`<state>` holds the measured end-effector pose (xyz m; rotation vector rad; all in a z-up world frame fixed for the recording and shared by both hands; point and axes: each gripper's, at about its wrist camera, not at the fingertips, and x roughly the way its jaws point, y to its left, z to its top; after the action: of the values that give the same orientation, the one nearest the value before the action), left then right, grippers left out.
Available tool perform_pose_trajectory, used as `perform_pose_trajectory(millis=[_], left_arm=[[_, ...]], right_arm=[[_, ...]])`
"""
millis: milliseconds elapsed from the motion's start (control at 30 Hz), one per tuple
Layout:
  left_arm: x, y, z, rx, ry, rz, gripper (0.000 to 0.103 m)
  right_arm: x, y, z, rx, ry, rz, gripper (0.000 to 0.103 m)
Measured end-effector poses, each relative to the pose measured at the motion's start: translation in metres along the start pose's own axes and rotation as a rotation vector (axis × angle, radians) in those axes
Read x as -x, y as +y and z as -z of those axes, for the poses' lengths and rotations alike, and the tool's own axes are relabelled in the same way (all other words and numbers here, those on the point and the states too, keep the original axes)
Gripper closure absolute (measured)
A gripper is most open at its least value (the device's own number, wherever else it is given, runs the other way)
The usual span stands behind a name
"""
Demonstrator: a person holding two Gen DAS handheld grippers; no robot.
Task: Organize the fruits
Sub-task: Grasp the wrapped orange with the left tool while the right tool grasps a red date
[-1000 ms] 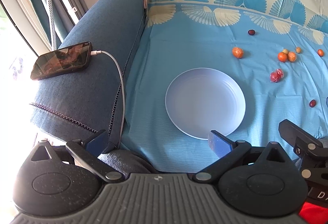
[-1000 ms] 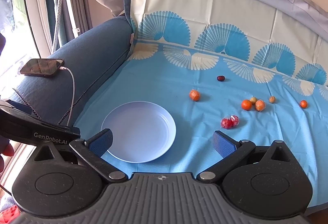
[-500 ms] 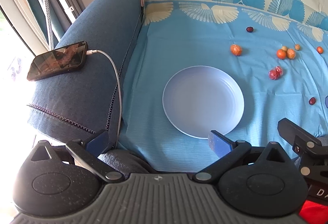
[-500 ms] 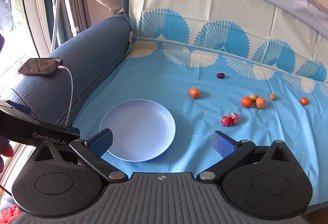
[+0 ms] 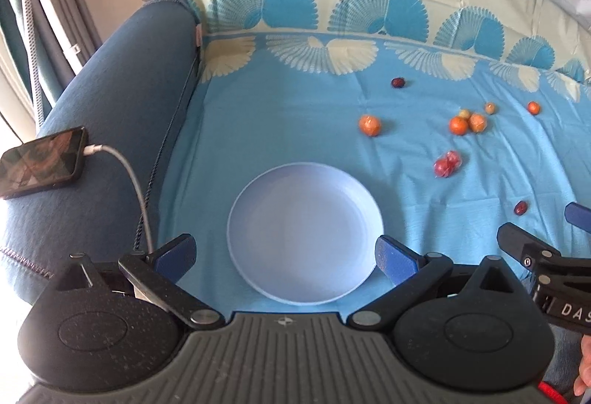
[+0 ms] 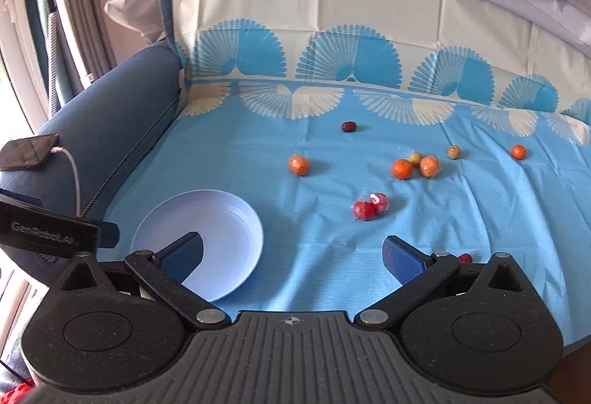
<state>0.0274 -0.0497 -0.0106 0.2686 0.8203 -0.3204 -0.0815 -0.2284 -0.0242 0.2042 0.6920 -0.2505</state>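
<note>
Pale blue plate (image 5: 306, 197): held nothing, lay on the blue cloth (image 5: 277, 130). Fruits (image 6: 402, 169): scattered on cloth beyond and right of plate, none touching it. Left hand-held gripper (image 5: 284, 254) and right hand-held gripper (image 6: 293, 254): both spread wide, gripping nothing.

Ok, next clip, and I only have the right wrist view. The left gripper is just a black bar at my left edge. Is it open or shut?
Observer: Open. In the left wrist view, the left gripper has its fingers spread wide with nothing between them.
Operator: What is it pointed at?
Observer: The plate. It lies straight ahead, and its near rim sits between the two fingers.
Operator: Anything switched on nearby?
Observer: The phone. From this side its screen shows an image.
</note>
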Motion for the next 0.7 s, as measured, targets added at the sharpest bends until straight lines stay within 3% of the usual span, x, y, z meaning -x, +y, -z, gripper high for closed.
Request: perform_pose_trajectory(millis=[67, 200, 400, 533, 700], left_arm=[[-0.013, -0.011, -0.012, -0.019, 0.004, 0.002, 0.0], [-0.053, -0.031, -0.031, -0.008, 0.15, 0.1, 0.0], [-0.123, -0.074, -0.063, -0.096, 0.16, 0.119, 0.0], [-0.17, -0.081, -0.082, -0.122, 0.194, 0.108, 0.0], [-0.213, -0.061, -0.116, -0.092, 0.232, 0.082, 0.0]], right_arm=[[-0.009, -0.022, 0.001, -0.047, -0.017, 0.05, 0.0], [-0.032, -0.064, 0.007, -0.128, 0.001, 0.165, 0.0], [-0.083, -0.126, 0.024, -0.265, 0.073, 0.329, 0.001], [-0.12, -0.154, 0.034, -0.343, 0.122, 0.362, 0.001], [-0.149, -0.171, 0.037, -0.385, 0.139, 0.389, 0.001]])
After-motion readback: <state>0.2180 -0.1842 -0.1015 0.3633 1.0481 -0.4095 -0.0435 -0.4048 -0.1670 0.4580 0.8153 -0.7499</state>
